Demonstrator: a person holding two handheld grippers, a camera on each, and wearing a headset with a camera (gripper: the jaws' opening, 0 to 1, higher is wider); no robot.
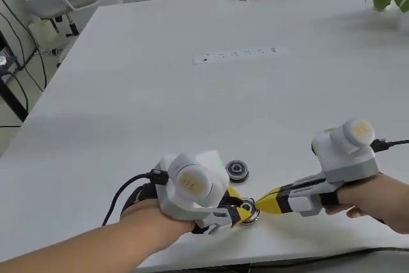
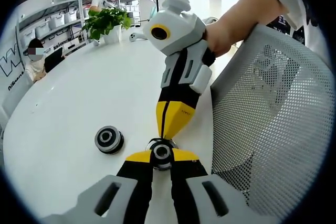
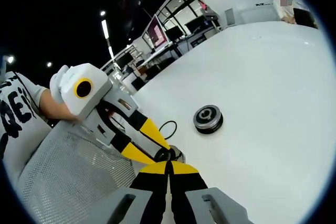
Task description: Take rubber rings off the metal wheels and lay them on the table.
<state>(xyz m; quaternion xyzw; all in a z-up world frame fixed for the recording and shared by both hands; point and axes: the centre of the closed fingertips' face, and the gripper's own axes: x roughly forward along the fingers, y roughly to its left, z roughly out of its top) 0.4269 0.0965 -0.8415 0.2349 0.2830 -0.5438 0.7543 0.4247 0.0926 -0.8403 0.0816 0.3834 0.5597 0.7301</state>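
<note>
Left claw (image 1: 236,211) clamps one metal wheel (image 2: 161,151) near the worktop (image 1: 192,107) edge, half hiding it. Right claw (image 1: 263,206) has its jaws pressed together at that wheel's rim; whether they pinch a rubber ring is unclear. Second wheel (image 1: 237,170) lies just beyond, untouched.

Yellow-and-black fingers (image 2: 137,157), black-rimmed silver wheel (image 2: 161,152), white table (image 2: 63,129).

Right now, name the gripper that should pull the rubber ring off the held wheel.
Right. The left gripper is clamped around the wheel, steadying it, so it should hold. The right gripper, jaws shut, sits at the wheel's rim, probably free to pull.
</note>
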